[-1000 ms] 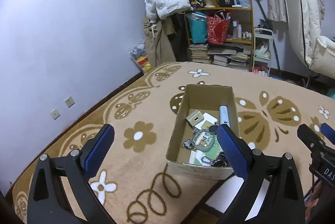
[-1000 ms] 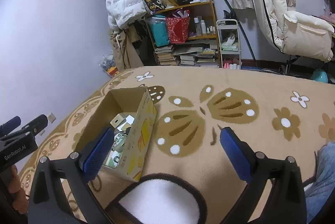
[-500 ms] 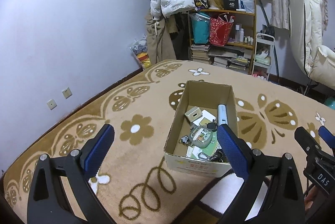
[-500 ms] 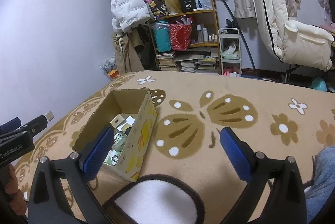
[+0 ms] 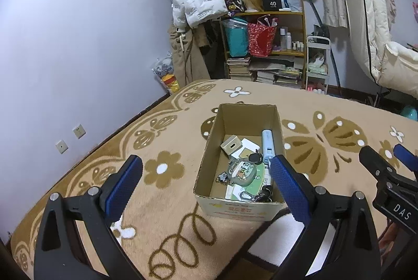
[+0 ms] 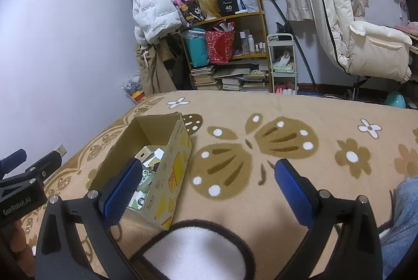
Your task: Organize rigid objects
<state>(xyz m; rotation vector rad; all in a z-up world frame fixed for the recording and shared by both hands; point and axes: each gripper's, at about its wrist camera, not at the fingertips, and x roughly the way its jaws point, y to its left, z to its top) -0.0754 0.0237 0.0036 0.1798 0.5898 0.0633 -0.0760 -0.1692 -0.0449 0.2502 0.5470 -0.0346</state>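
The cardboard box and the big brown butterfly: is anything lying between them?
No. In the right wrist view, only bare blanket separates the cardboard box from the butterfly.

A tan flowered carpet (image 5: 167,201) meets pale lilac walls (image 5: 78,31), with cluttered wooden shelves (image 6: 235,44) behind.

the cardboard box (image 5: 241,157) sits on the carpet (image 5: 169,188), its long side running away from the cameras. inside, a small box (image 5: 231,144) lies toward the far end, with a tube (image 5: 267,145) along the right wall and a keychain case (image 5: 241,171) toward the near end, keys (image 5: 261,195) in the near right corner. behind the carpet stands a shelf (image 5: 274,44), books (image 5: 263,72) stacked at its foot. a jacket (image 5: 194,0) hangs left of the shelf.
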